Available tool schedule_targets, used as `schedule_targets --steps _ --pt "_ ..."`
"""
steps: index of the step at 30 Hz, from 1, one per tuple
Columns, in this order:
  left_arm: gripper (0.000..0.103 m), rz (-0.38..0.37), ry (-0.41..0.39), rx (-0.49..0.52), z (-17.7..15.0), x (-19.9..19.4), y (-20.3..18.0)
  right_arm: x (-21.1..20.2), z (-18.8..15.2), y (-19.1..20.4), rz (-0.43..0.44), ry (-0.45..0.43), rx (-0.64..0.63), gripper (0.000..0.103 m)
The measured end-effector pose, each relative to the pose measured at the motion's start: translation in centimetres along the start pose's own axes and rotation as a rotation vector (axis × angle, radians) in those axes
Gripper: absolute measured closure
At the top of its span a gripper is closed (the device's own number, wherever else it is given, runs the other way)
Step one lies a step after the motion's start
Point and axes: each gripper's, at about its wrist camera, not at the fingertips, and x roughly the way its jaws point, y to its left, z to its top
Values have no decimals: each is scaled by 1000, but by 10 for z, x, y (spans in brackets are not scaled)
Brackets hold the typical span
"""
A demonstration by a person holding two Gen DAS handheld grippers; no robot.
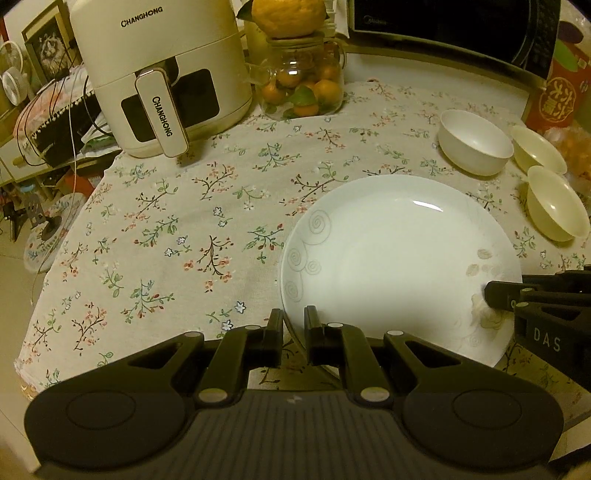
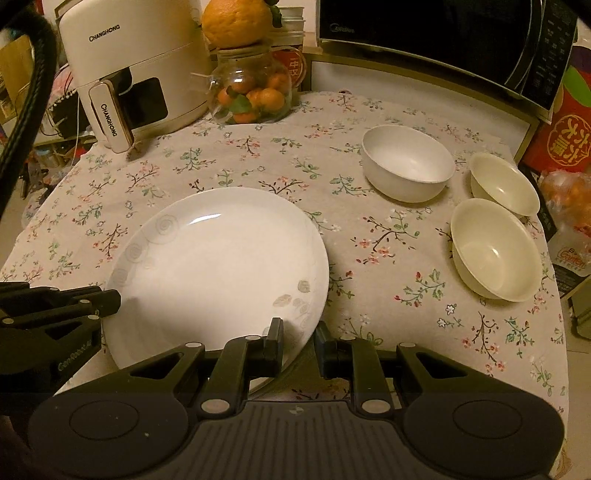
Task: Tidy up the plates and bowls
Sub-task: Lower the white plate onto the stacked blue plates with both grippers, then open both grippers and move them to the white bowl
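- near edge of the worktop: white plate (image 1: 399,266) with grey swirls and pale flowers, pinched at its rim by both claws, left claw (image 1: 293,332) and right claw (image 2: 298,345), each nearly closed on it.
- right, farther: white bowl (image 2: 408,162), two cream bowls (image 2: 495,251).
- floral tablecloth (image 1: 166,221) covers the worktop.
- far: air fryer (image 1: 159,70) marked "changhong", jar of oranges (image 1: 306,85), microwave (image 2: 443,33).

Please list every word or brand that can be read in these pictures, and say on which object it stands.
"CHANGHONG": air fryer body and handle.
"DAS": right gripper, seen from the left wrist.
"Midea": microwave, faint.
"Garden": packet, uncertain.
Red box: Chinese characters, not readable to me.
Left gripper: print too blurred.
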Motion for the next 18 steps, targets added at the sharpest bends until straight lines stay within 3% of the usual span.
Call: schedule_targets --steps 18 --pt "93 -12 17 -31 4 0 3 7 -2 -1 -7 4 5 84"
